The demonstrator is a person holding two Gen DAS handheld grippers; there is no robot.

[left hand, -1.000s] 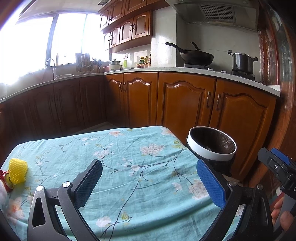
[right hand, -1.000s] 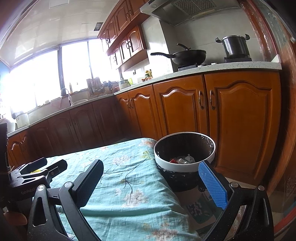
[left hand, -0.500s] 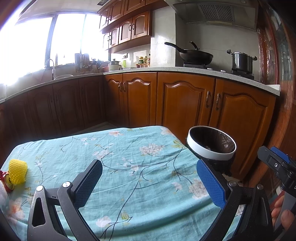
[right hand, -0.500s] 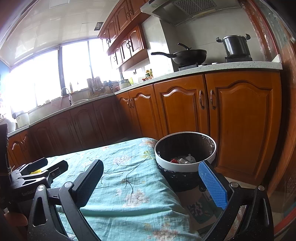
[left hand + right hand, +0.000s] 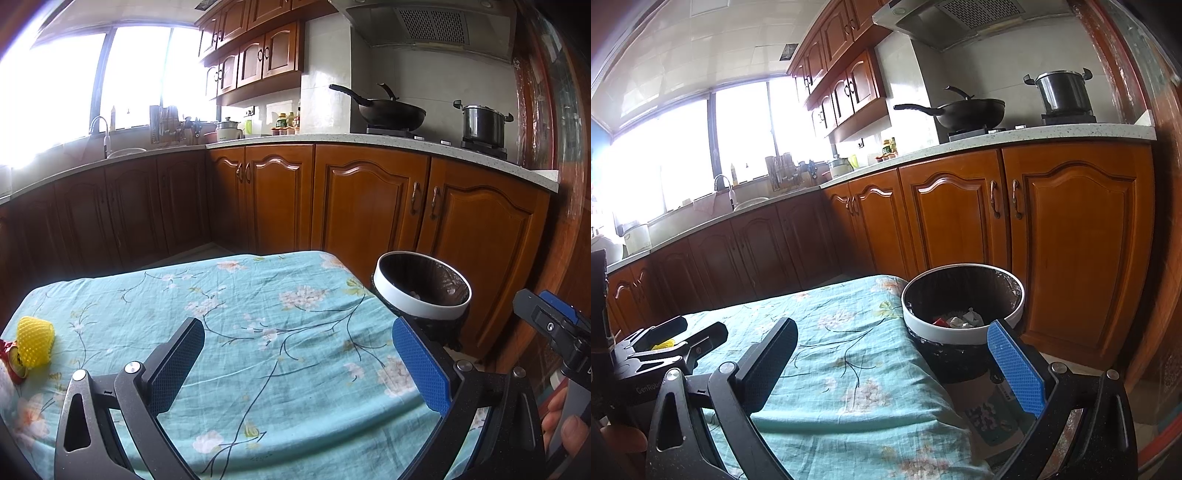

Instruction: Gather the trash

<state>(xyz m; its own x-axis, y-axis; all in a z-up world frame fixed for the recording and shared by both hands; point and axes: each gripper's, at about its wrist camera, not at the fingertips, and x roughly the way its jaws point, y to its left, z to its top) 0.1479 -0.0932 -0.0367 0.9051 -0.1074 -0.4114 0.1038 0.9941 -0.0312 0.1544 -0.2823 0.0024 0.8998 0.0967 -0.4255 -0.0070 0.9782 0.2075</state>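
— Kitchen cabinets ring the background; lower down, what carries the trash?

— The table (image 5: 280, 354), under a teal floral cloth. At its right edge, centre right of the left wrist frame, stands the bin (image 5: 421, 306), white-rimmed and black-lined, with crumpled scraps at the bottom.

— What's left to collect?

— A yellow foam net (image 5: 35, 345) at the far left edge of that frame, its long axis roughly upright, touching a red wrapper (image 5: 11, 363). Both lie well left of the left gripper (image 5: 295, 365), probably the nearer one.

— And the fingers?

— Spread wide and holding nothing on both. The right gripper (image 5: 892, 363) points at the bin, equally bare.
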